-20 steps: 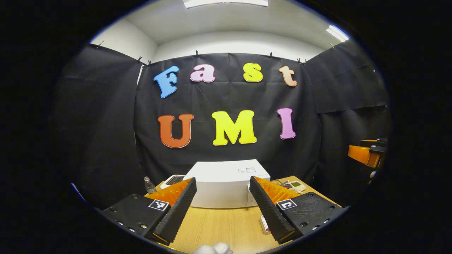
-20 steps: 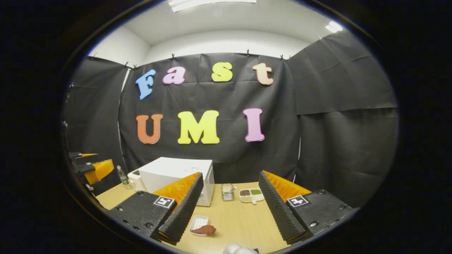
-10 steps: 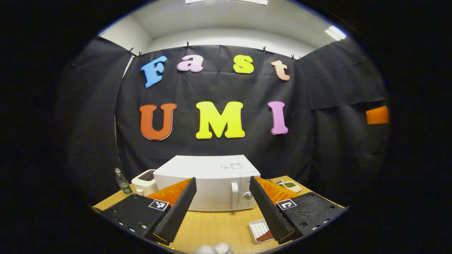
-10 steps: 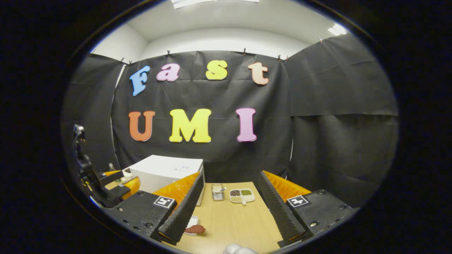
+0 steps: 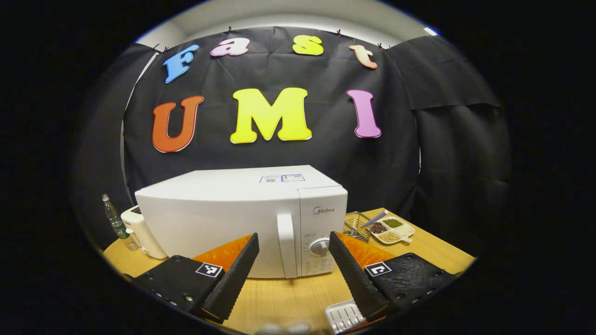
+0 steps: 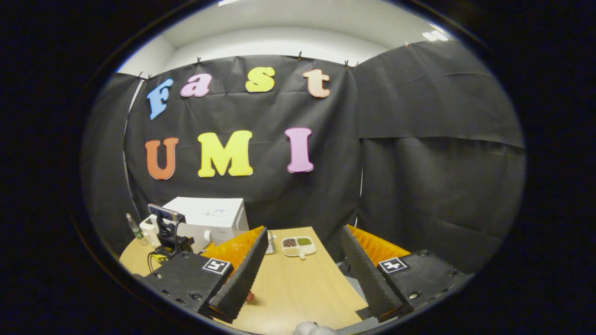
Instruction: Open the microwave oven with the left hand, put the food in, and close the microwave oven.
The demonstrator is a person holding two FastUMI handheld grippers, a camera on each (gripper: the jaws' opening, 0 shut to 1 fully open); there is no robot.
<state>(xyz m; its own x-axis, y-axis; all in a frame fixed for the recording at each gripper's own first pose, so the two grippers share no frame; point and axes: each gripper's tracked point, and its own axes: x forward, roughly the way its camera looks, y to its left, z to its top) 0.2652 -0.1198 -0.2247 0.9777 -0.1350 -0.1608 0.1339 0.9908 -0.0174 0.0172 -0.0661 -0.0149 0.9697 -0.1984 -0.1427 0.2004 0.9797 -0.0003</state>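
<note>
The microwave oven (image 5: 242, 218) stands on the wooden table (image 5: 288, 298) directly in front of your left gripper (image 5: 292, 272), and its door is closed. The vertical door handle (image 5: 286, 244) sits between the two fingers in the left gripper view, with the round control knob (image 5: 320, 246) just to its right, but your fingers do not touch either of them. Your left gripper is wide open and holds nothing.

The food is partly visible: in the left gripper view a white ribbed tray (image 5: 343, 316) lies on the table at the bottom edge, half hidden behind your right-hand finger. In the right gripper view a small reddish piece (image 6: 250, 296) shows just beside the left-hand finger; I cannot tell more about it.

Your right gripper (image 6: 303, 274) is also wide open and empty, above the table (image 6: 302, 288) and well apart from the oven (image 6: 209, 221). In that view your left gripper (image 6: 170, 237) shows farther off, in front of the oven.

To the right of the oven there is a wire basket (image 5: 356, 225) and next to it a divided dish (image 5: 391, 229) with grains and beans. To the left of the oven stands a white toaster (image 5: 142, 232), and beside it a small plastic bottle (image 5: 113, 218).
</note>
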